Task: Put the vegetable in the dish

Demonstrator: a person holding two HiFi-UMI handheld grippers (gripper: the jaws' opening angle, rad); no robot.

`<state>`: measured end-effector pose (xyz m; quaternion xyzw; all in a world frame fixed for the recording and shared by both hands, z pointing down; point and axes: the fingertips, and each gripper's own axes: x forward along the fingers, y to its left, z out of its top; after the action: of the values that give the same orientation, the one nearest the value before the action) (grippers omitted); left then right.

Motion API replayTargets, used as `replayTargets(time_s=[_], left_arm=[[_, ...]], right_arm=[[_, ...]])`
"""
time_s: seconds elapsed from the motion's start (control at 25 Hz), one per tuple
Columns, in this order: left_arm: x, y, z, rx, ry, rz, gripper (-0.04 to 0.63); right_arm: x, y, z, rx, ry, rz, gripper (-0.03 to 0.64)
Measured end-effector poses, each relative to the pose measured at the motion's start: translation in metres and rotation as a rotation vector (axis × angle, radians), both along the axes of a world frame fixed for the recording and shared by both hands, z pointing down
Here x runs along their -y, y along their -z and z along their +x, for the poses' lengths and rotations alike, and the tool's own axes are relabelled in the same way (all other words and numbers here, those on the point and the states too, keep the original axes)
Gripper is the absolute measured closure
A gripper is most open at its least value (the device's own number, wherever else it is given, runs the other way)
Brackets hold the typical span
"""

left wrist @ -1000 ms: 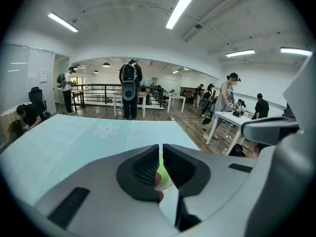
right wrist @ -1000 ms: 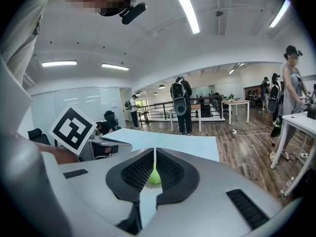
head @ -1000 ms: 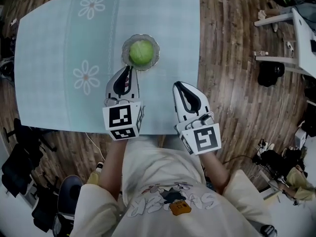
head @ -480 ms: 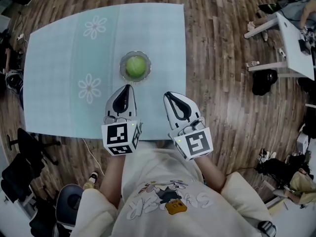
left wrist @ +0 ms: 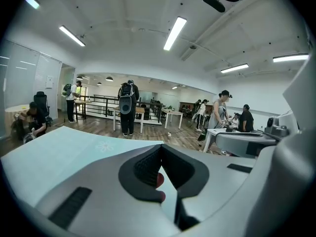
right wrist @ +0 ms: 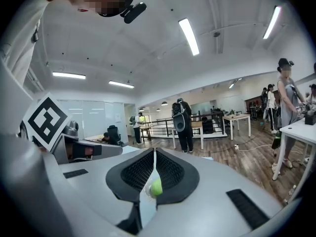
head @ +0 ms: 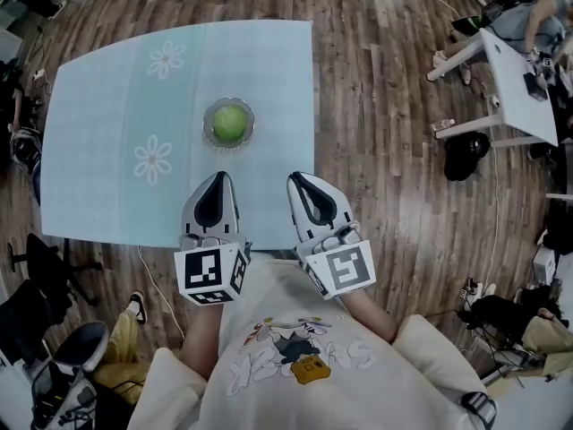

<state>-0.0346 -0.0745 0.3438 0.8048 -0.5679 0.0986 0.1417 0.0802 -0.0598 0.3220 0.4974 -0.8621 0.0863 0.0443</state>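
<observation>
A round green vegetable point(head: 229, 122) lies in a small glass dish point(head: 209, 131) on the table's pale blue cloth point(head: 107, 106). Both grippers hang above the table's near edge, short of the dish and apart from it. My left gripper point(head: 218, 176) is shut with nothing in it, its tips meeting in the left gripper view point(left wrist: 161, 145). The right gripper point(head: 294, 177) is also shut and empty. In the right gripper view point(right wrist: 155, 149) the vegetable point(right wrist: 156, 187) shows small through the slot behind the closed tips.
Wooden floor point(head: 394, 79) surrounds the table. A white desk point(head: 506, 74) with a person stands at the far right, and dark chairs point(head: 36, 303) at the near left. Several people stand by desks and a railing point(left wrist: 103, 102) further back in the room.
Both grippers have pulled back from the dish towards the person and risen. The left tips, which were right beside the dish, now hang well short of it. The vegetable stays in the dish.
</observation>
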Motion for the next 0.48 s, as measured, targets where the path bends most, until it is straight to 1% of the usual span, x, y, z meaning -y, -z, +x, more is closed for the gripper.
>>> replayTargets(time_s=[0.16,0.32,0.48], left_arm=[[-0.029,0.01,0.007,-0.016,0.008,0.019,0.588],[-0.051,0.022,0.025,-0.018,-0.018,0.013,0.588],[-0.073,0.035,0.029,-0.032,0.015,0.051,0.588]], right_arm=[[-0.021,0.013,0.006,0.026,0.009,0.025,0.583],[-0.027,0.028,0.013,0.055,0.017,0.057,0.583],[-0.037,0.037,0.015,0.073,0.009,0.064,0.583]])
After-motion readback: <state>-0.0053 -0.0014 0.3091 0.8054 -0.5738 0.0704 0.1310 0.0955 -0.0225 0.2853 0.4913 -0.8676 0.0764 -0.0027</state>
